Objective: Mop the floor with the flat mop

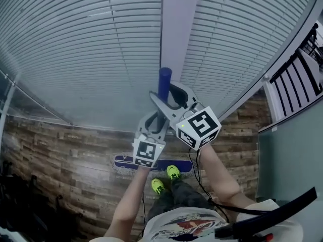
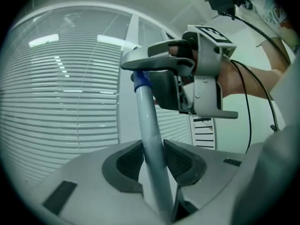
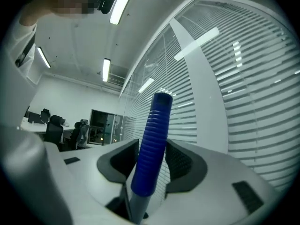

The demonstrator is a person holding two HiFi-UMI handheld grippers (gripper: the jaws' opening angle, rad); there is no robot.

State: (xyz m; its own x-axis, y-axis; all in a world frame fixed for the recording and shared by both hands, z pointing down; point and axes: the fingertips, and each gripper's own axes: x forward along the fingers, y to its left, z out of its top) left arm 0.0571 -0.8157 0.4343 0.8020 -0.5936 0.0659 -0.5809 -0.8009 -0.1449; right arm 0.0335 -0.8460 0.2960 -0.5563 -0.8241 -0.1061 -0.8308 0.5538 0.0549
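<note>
Handle (image 1: pixel 164 78) rises near upright from mop head (image 1: pixel 126 163) on the floor (image 1: pixel 60 155); right tongs (image 1: pixel 169 97) clench its blue top, left tongs (image 1: pixel 154 122) grasp just below.

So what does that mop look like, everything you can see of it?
The mop is a flat mop standing nearly upright. Its pole looks like pale grey metal, topped by a ribbed blue grip. The flat blue head, edged with pale fringe, lies on the wood-look floor beside two green shoes. The right gripper clamps the grip; the left gripper clamps the pole below it.
</note>
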